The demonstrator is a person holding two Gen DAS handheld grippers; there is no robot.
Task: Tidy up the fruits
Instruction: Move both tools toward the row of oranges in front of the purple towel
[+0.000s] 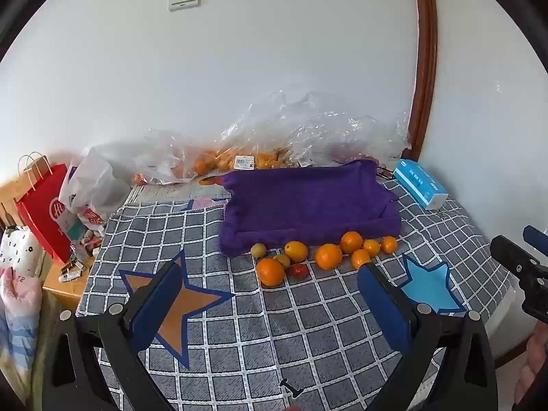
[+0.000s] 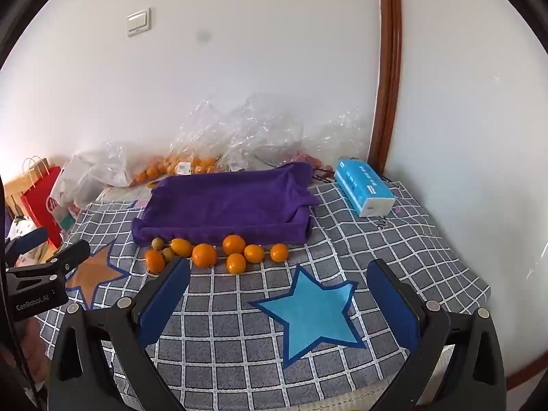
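I have both grippers hovering over the checked tablecloth [image 2: 239, 325], the left gripper [image 1: 270, 294] and right gripper [image 2: 279, 291] each with jaws spread wide and nothing between them. The purple cloth-lined tray [image 2: 226, 202] sits ahead of me, with no fruit in it that I can see. The loose fruits [image 1: 325, 255] (oranges, a few small greenish ones, one red) lie in a cluster on the cloth just along its near edge. Behind it, clear plastic bags [image 1: 239, 157] hold more oranges. A blue tissue pack [image 2: 364, 186] lies to the right.
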